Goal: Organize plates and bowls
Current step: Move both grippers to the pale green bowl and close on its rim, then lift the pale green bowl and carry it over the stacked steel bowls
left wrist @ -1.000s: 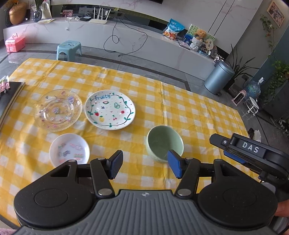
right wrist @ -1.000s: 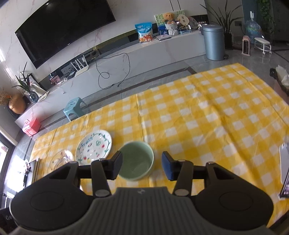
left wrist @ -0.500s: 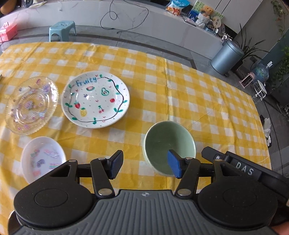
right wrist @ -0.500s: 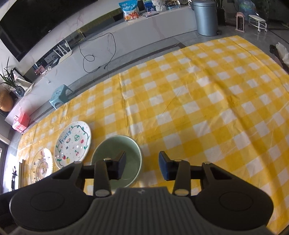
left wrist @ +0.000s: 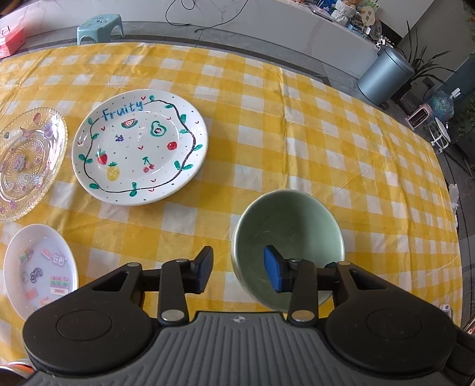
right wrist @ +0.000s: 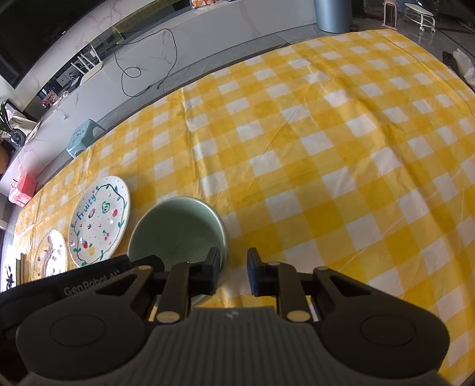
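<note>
- Task progress, as I judge it: nothing is stacked yet. All four dishes lie apart on the yellow-and-white checked tablecloth (left wrist: 297,124), so the sorting is barely begun.
- The room beyond the jaws: a long pale counter with cables, a small blue stool (left wrist: 99,26), a grey bin (left wrist: 384,75).
- The "Fruity" plate (left wrist: 139,147) lies ahead and left of the left jaws; the clear glass plate (left wrist: 26,161) is further left.
- The green bowl (left wrist: 286,237) sits straddled by both tools: each has one finger inside it and one outside its wall.
- The small white sticker dish (left wrist: 38,270) is beside the left tool's left finger.
- The left gripper (left wrist: 237,273) has just been closing, its jaws partly spread around the near-left rim, pads not visibly pressing.
- The right gripper (right wrist: 233,274) has likewise been closing around the bowl's right rim; a gap shows.
</note>
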Available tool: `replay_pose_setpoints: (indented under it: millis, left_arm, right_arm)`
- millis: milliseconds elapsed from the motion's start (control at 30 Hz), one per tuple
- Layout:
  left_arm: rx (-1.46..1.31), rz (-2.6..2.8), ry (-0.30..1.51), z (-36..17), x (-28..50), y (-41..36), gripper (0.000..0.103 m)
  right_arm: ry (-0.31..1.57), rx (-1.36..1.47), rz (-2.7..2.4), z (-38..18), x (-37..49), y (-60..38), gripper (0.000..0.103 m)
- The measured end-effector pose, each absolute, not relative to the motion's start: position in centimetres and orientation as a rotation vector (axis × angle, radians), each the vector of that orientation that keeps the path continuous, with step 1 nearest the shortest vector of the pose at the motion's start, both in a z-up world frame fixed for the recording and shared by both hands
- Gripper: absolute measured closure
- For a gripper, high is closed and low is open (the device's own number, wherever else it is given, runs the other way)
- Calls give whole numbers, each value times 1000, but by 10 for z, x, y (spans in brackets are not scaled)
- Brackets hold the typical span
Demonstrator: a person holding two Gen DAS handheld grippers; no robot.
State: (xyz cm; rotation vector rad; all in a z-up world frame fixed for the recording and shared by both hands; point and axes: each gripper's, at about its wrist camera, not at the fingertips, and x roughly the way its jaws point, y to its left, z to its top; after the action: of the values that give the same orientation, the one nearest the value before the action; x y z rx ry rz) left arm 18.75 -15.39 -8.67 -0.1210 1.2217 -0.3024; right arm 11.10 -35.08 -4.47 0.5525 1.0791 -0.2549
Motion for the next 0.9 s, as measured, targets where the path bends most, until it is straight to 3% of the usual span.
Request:
replay_pose_setpoints:
  millis: [400, 900]
  left_arm:
    - [-115, -306, 1232, -96, 192, -160, 93]
    - [-168, -280, 1168, -65, 166, -132, 94]
  right_arm:
    - [1079, 560, -241, -50, 114, -346, 95]
    - [1008, 488, -172, -20, 96, -329, 96]
